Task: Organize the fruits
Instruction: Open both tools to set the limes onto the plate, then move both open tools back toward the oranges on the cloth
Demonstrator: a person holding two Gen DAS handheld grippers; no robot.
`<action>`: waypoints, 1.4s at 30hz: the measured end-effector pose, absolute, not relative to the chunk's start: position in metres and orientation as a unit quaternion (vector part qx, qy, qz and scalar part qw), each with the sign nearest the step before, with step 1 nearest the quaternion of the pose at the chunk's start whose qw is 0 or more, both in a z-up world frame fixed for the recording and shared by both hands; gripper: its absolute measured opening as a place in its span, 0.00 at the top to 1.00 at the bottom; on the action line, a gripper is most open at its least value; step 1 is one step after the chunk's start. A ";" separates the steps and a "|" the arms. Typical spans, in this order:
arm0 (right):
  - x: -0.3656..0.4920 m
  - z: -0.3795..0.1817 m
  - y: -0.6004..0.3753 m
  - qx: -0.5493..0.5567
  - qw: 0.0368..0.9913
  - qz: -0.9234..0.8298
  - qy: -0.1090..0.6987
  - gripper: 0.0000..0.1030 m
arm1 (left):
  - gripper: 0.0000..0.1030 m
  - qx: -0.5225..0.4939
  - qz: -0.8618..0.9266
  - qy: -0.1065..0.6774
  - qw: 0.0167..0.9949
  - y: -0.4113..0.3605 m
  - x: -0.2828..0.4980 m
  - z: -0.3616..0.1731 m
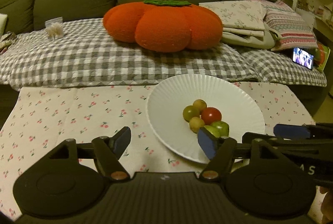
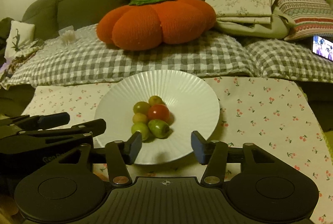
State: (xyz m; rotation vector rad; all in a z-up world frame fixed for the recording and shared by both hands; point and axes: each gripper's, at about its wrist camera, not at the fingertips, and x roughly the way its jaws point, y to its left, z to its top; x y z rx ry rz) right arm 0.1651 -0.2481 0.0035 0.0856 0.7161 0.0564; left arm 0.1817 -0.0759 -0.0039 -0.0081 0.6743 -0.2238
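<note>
Six small fruits (image 2: 151, 118) sit clustered on the white plate (image 2: 187, 88): one red tomato (image 2: 158, 113) among green and yellowish ones. The plate rests on the cherry-print cloth (image 2: 270, 115) covering the bench. My right fingers (image 2: 166, 146) are spread wide, holding nothing, over the plate's near rim. My left fingers (image 1: 164, 141) are spread too and hold nothing, by the plate's left near edge. Beyond the plate, an orange pumpkin cushion (image 2: 156, 22) lies on the sofa.
</note>
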 end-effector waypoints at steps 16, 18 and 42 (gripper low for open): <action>0.110 0.023 -0.232 0.005 0.941 0.050 0.335 0.17 | 0.09 -0.018 -0.099 0.341 0.935 -0.050 0.138 0.011; 0.110 0.024 -0.233 0.012 0.940 0.051 0.338 0.16 | 0.09 -0.018 -0.096 0.344 0.934 -0.046 0.135 0.011; 0.055 0.022 -0.228 0.029 0.930 0.065 0.361 0.11 | 0.09 -0.052 -0.079 0.390 0.916 -0.006 0.085 -0.014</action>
